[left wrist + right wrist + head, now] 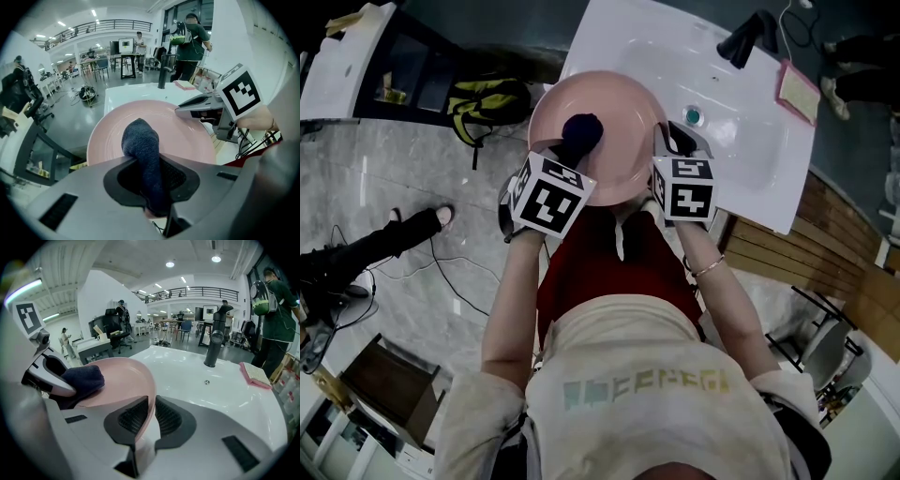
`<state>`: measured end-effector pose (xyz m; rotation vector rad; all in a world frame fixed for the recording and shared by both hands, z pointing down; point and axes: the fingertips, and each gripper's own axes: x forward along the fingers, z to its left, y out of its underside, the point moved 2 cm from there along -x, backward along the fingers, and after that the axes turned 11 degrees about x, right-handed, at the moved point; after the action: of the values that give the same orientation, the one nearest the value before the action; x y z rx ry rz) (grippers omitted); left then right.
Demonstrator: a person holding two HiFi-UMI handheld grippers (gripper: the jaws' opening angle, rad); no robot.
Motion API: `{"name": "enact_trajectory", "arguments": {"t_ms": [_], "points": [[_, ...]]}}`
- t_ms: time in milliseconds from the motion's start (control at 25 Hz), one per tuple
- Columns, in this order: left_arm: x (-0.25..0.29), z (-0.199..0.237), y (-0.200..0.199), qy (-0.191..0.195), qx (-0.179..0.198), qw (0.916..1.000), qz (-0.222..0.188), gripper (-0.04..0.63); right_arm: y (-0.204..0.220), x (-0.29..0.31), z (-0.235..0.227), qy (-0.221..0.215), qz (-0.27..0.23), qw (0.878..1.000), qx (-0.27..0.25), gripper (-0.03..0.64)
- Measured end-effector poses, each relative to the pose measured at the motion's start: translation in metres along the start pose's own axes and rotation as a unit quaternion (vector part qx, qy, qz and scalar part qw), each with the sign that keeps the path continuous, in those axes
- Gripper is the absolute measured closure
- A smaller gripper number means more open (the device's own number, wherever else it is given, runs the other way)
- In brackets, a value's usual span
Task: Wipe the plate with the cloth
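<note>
- The right gripper [151, 416] is seen with its fingers clamped on the rim of the plate [123, 377], which is held up over the near left corner of the bench [741, 141], apparently clear of it.
- The left gripper [151, 174] has its fingers closed on the cloth [140, 139], and the bunched end is pressed to the plate's face, near the middle.
- The wiping step is judged to be in hand: the cloth is on the plate, and the plate is steadied from its right rim.
- Next, the cloth would need to be swept across the face and out to the rim. Pressure should be light, so the plate is not levered out of the right fingers' narrow hold.
- The plate's near part is hidden by the marker cubes in the head view, and its underside is shown nowhere.
- Whether any dirt or wet lies on the plate cannot be made out; the face reads as plain pink.
- The cloth's tail is lost behind the left fingers.
- A tap [213, 341] and a pink pad [255, 373] are seen toward the bench's far edge, well apart from the work.
</note>
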<state>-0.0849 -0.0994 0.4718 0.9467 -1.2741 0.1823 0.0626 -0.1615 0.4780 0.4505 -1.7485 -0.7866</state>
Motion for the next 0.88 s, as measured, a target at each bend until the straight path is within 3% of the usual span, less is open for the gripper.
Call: {"name": "enact_trajectory", "arguments": {"t_ms": [520, 880], "points": [[-0.002, 0.048, 0.002, -0.044, 0.003, 0.999, 0.007, 0.515, -0.002, 0.001, 0.001, 0.004, -0.003, 1.0, 0.005, 0.548], [-0.002, 0.071, -0.012, -0.083, 0.007, 0.9962, -0.025, 0.515, -0.008, 0.007, 0.001, -0.002, -0.014, 1.0, 0.016, 0.548]]}}
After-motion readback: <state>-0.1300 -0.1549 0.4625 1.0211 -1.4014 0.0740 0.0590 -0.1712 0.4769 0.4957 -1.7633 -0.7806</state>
